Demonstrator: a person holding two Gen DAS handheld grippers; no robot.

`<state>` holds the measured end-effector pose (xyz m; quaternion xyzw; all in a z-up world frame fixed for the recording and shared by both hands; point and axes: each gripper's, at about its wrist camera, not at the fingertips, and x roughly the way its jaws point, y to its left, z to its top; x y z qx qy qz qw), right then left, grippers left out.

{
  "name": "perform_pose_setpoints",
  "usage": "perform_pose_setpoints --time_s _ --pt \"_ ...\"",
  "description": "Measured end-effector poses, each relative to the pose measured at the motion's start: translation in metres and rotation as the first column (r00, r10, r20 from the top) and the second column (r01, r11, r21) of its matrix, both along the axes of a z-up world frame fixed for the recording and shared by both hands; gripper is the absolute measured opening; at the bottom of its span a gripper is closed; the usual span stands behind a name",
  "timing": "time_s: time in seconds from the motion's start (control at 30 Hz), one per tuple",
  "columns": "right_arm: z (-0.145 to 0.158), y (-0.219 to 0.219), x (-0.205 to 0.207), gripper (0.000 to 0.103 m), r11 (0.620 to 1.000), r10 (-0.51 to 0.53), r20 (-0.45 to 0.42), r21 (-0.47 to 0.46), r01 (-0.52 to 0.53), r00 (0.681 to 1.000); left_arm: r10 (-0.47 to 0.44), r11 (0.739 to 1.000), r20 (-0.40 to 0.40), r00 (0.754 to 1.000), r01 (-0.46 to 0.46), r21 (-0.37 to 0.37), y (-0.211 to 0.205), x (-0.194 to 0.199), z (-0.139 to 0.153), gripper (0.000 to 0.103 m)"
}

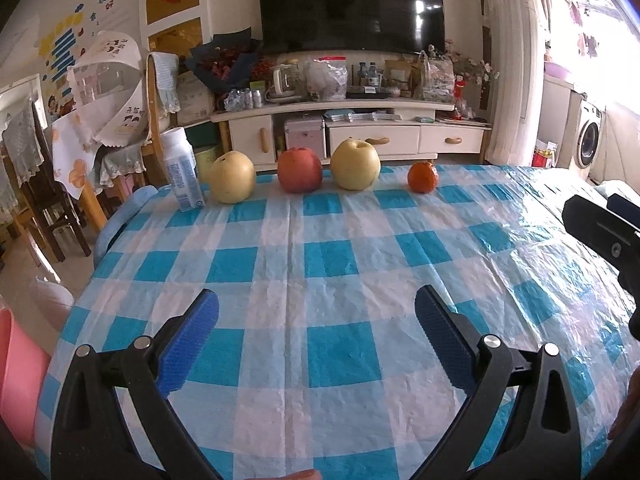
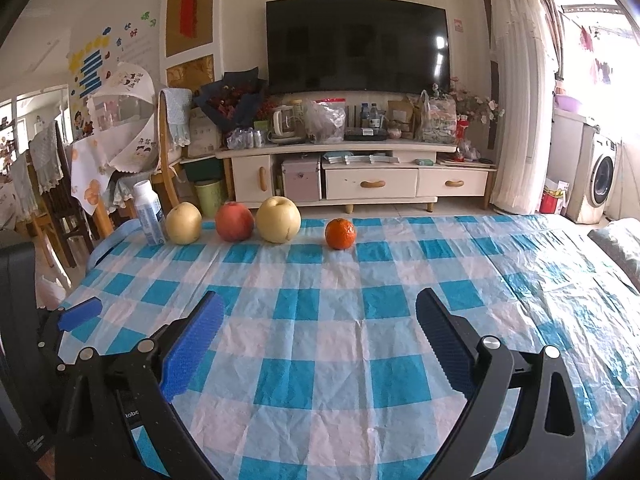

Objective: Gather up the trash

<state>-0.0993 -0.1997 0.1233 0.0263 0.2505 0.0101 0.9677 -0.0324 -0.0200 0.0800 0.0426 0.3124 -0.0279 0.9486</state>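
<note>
The bottle (image 1: 182, 170), a white plastic one with a squared body, a rounded cap and a pale blue printed label, stands upright at the far left corner of the counter (image 1: 320, 264). It is the only trash-like thing there. Just right of it runs a row of fruit along the far edge: a smooth yellow pear (image 1: 232, 177), a round red apple (image 1: 300, 170), a larger yellow pear (image 1: 355, 165) and, a little apart, a small dimpled orange (image 1: 422, 177).

The counter wears a thin, crinkled, glossy cloth (image 2: 320, 320) of blue and white checks.

The bottle lies well ahead and to the left of both pairs of fingers. The left gripper (image 1: 316, 340) has its fingers spread wide over bare cloth, gripping nothing; their pads (image 1: 188, 344) are blue and ribbed on black arms. The right gripper (image 2: 320, 340) is likewise spread wide and empty.
</note>
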Motion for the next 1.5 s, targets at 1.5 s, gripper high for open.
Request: perform_pose_setpoints --time_s 1.5 --pt "-0.023 0.009 0.024 0.096 1.000 -0.001 -0.101 -0.006 0.000 0.995 0.034 0.999 -0.060 0.998 -0.036 -0.032 0.011 0.009 -0.012 0.099"
